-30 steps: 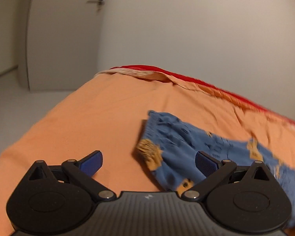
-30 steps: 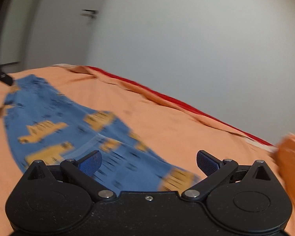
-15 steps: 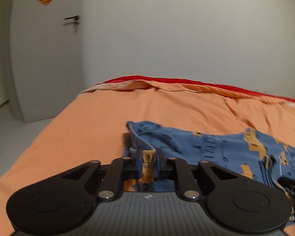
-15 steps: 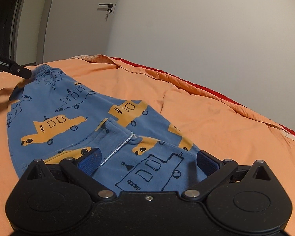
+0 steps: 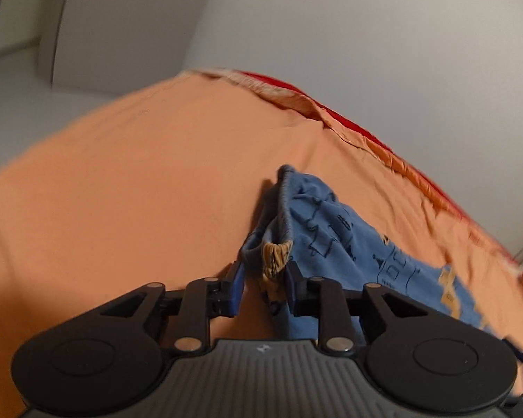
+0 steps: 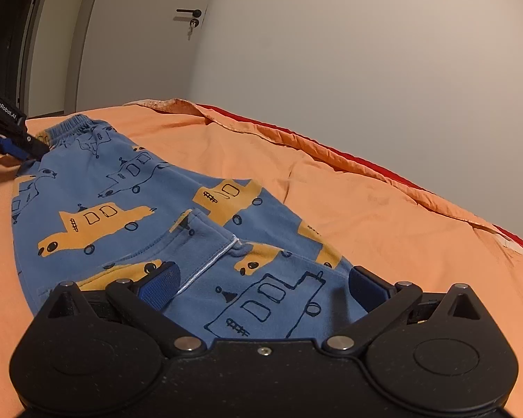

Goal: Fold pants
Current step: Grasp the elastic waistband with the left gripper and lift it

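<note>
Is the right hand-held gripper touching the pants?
Cannot tell. In the right wrist view, the right hand-held gripper stands open over the pants; no contact or gap shows.

Blue pants [image 6: 129, 188] (yellow car print, dark outlines); orange bedsheet [image 6: 383, 216]; red edge [image 6: 366, 160].
</note>
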### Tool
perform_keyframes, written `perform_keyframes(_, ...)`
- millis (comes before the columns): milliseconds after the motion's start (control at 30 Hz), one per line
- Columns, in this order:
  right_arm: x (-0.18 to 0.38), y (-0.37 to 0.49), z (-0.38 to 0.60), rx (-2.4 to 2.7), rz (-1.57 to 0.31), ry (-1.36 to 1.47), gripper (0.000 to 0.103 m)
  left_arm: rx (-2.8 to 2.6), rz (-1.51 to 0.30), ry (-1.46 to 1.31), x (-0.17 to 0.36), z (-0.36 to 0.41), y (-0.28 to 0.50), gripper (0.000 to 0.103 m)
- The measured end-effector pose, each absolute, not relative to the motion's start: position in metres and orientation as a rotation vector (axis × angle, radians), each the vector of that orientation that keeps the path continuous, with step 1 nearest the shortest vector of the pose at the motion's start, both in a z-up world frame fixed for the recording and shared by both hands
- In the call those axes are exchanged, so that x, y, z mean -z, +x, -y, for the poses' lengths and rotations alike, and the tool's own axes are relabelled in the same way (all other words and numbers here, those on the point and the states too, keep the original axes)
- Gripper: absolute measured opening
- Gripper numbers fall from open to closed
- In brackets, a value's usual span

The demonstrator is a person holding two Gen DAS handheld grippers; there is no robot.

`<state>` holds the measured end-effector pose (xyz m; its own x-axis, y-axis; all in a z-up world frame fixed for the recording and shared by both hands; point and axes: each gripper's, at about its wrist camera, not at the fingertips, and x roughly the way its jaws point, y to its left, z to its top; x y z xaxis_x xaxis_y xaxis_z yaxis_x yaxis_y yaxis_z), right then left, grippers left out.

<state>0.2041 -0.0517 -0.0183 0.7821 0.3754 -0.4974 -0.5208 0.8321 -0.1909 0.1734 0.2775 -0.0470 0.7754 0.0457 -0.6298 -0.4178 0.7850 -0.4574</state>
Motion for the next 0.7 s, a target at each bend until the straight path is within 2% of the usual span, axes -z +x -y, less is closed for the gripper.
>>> perform_keyframes(67, 0.018, 0.204, 0.052, -0.494, -0.463, -0.327, 0.102, -0.243, -0.628, -0.696, 0.052, -0.287, 0.17, 0.033)
perform_keyframes(133, 0.018, 0.205, 0.052, -0.494, -0.464, -0.325, 0.102, -0.191, -0.621, -0.751, 0.058, -0.296, 0.17, 0.048)
perform_keyframes(200, 0.019, 0.205, 0.052, -0.495, -0.464, -0.323, 0.102, -0.164, -0.598, -0.816, 0.064, -0.304, 0.17, 0.053)
perform_keyframes(233, 0.019, 0.205, 0.052, -0.494, -0.464, -0.322, 0.102, -0.15, -0.583, -0.854, 0.067, -0.307, 0.169, 0.06)
perform_keyframes(300, 0.019, 0.205, 0.052, -0.493, -0.462, -0.323, 0.102, -0.125, -0.554, -0.897, 0.07, -0.31, 0.167, 0.066)
perform_keyframes(367, 0.019, 0.204, 0.052, -0.491, -0.459, -0.325, 0.102, -0.129, -0.551, -0.881, 0.07, -0.308, 0.167, 0.065)
perform_keyframes(400, 0.019, 0.204, 0.052, -0.49, -0.457, -0.326, 0.102, -0.14, -0.553, -0.871, 0.069, -0.306, 0.169, 0.065)
perform_keyframes(467, 0.019, 0.203, 0.051, -0.488, -0.454, -0.328, 0.102, -0.162, -0.563, -0.856, 0.067, -0.302, 0.171, 0.055)
perform_keyframes(533, 0.02, 0.203, 0.051, -0.486, -0.453, -0.328, 0.102, -0.191, -0.559, -0.886, 0.068, -0.302, 0.172, 0.032)
perform_keyframes(633, 0.02, 0.203, 0.051, -0.486, -0.454, -0.327, 0.102, -0.225, -0.54, -0.949, 0.074, -0.305, 0.169, 0.022)
perform_keyframes(700, 0.02, 0.203, 0.051, -0.486, -0.453, -0.327, 0.102, -0.23, -0.53, -0.961, 0.075, -0.305, 0.166, 0.02)
